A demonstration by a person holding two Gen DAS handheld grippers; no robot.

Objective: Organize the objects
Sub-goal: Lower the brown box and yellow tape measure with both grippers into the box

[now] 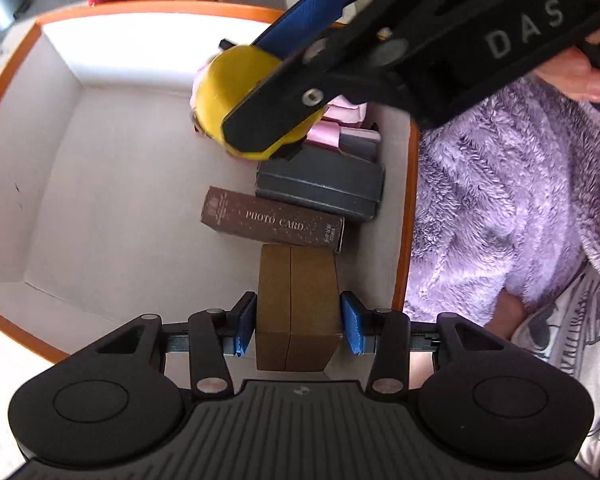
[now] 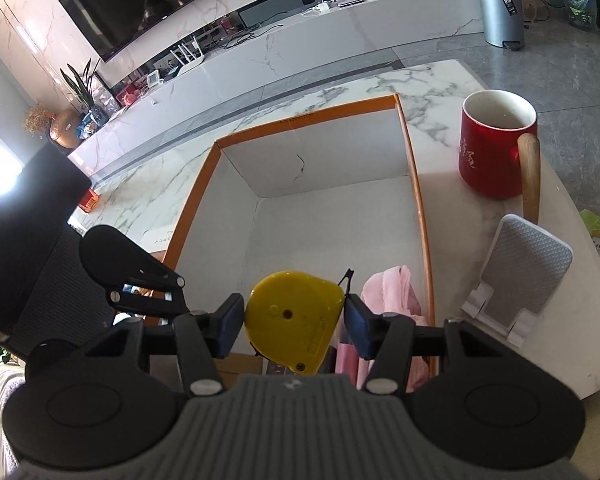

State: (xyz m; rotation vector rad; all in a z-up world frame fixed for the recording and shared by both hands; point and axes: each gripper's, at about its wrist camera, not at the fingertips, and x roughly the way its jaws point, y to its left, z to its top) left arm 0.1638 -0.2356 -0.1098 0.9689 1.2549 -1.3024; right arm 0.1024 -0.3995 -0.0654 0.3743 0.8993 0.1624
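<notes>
The left gripper (image 1: 298, 326) clamps a brown cardboard box (image 1: 296, 308) between its 2 blue pads, low inside the orange-rimmed box (image 1: 404, 208), just beside the "PHOTO CARD" box (image 1: 272, 220). The right gripper (image 2: 294, 326) squeezes a yellow tape measure (image 2: 294, 320) above the grey case (image 1: 320, 188) and pink cloth (image 2: 392, 292)

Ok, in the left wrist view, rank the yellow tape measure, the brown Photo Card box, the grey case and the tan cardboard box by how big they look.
1. tan cardboard box, nearest the camera, so inflated
2. yellow tape measure, also raised toward the camera
3. grey case and Photo Card box: look alike, not ranked
</notes>
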